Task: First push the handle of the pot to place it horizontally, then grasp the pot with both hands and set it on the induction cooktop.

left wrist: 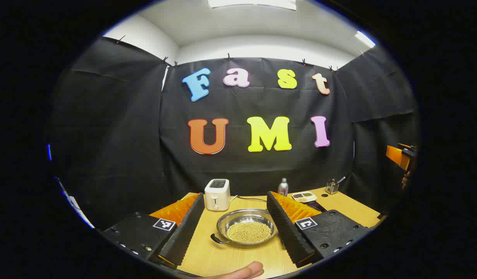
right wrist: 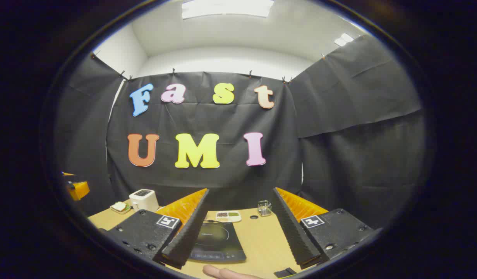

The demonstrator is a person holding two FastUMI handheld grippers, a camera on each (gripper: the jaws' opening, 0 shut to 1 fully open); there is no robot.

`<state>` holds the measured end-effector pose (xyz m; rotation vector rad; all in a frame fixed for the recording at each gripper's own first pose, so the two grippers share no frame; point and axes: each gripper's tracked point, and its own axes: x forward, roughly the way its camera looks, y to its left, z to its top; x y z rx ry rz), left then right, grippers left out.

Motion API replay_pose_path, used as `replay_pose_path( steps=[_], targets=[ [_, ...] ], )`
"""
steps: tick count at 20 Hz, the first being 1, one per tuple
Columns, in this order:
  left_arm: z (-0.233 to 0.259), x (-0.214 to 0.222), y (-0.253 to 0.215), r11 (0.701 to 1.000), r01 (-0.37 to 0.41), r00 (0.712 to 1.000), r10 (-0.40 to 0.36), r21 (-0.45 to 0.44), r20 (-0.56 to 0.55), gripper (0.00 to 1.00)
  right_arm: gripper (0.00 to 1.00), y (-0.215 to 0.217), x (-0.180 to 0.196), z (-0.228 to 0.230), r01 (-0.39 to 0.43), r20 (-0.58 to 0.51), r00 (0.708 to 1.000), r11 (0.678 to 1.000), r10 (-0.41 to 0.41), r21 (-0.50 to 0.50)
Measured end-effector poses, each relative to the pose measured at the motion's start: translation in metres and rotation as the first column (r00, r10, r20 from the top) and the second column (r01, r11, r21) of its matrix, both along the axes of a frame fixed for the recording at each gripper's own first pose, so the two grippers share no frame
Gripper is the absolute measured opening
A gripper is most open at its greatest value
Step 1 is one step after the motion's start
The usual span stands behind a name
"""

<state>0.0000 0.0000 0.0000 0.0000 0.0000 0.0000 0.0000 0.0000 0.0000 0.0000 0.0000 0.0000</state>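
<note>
The induction cooktop (right wrist: 217,240) is carrying a small pale brand mark near its middle, too small to read, and each tool is wearing a square black-and-white marker tag on its body.

In the left gripper view, the left tool (left wrist: 235,232) is hanging above the wooden bench (left wrist: 238,257) with its fingers spread wide and gripping nothing. The pot (left wrist: 247,229), a shallow metal pan filled with small pale beans, is sitting on the bench between and beyond the two fingers, apart from both. Its dark handle (left wrist: 219,240) is pointing toward the camera and to the left, so the pot's long axis is running diagonally from near left to far right rather than straight across. A white toaster (left wrist: 217,194) is standing just behind the pot, with a small bottle (left wrist: 283,187), a divided tray (left wrist: 304,197) and a glass holder (left wrist: 332,186) farther back on the right. A fingertip (left wrist: 248,270) is showing at the bottom edge.

In the right gripper view, the right tool (right wrist: 241,240) is also standing released, fingers wide apart and empty. The cooktop is lying flat on the bench below and between its fingers, partly hidden by the left one.
</note>
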Motion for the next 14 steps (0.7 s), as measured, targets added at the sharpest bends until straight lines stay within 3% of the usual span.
replay_pose_path(
  steps=[14],
  targets=[
    [0.007, -0.005, 0.004, 1.0, -0.014, 1.0, 0.014, -0.028, 0.001, 0.96, 0.96, -0.01, -0.019, 0.021, -0.037, 0.064, 0.997, 0.999, 0.037, 0.0]
  ],
)
